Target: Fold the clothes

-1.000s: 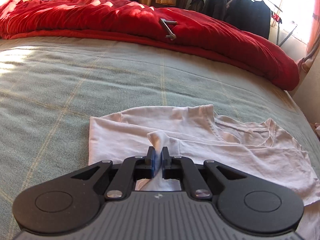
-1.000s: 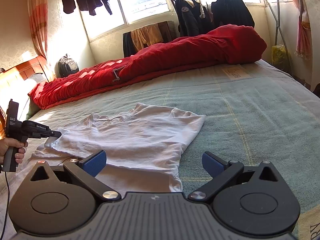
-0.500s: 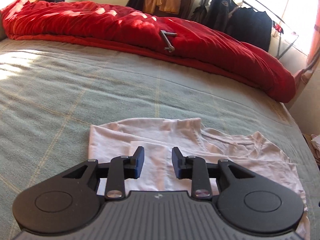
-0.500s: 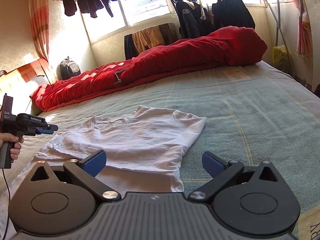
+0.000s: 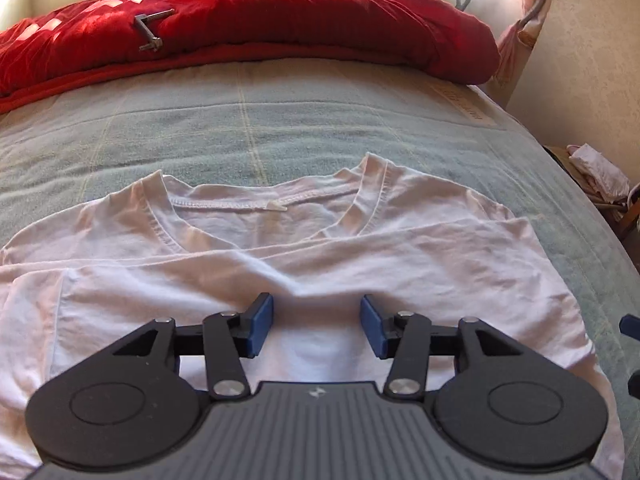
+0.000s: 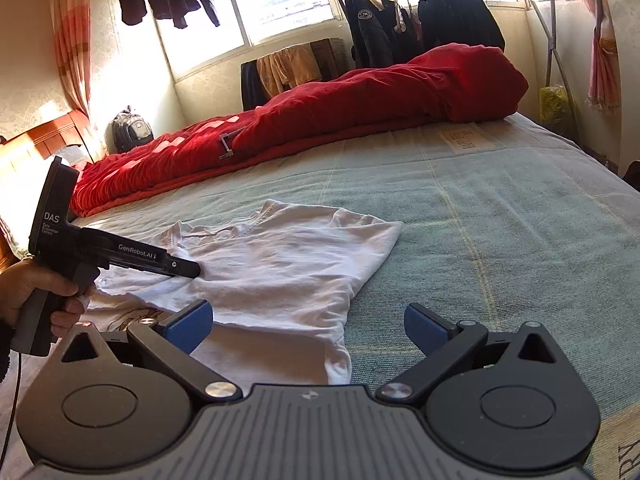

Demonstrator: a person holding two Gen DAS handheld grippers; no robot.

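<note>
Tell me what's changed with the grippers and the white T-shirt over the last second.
The left gripper let go of the pinched fold of the white T-shirt, its jaws opening with nothing gripped, and moved along to just below the neckline. The released fold now lies flat. The right gripper stayed open in place; the red quilt is unchanged.

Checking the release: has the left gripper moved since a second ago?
Yes. In the right wrist view the left gripper has moved right, away from the headboard, over the shirt; its jaws are opening, empty.
</note>
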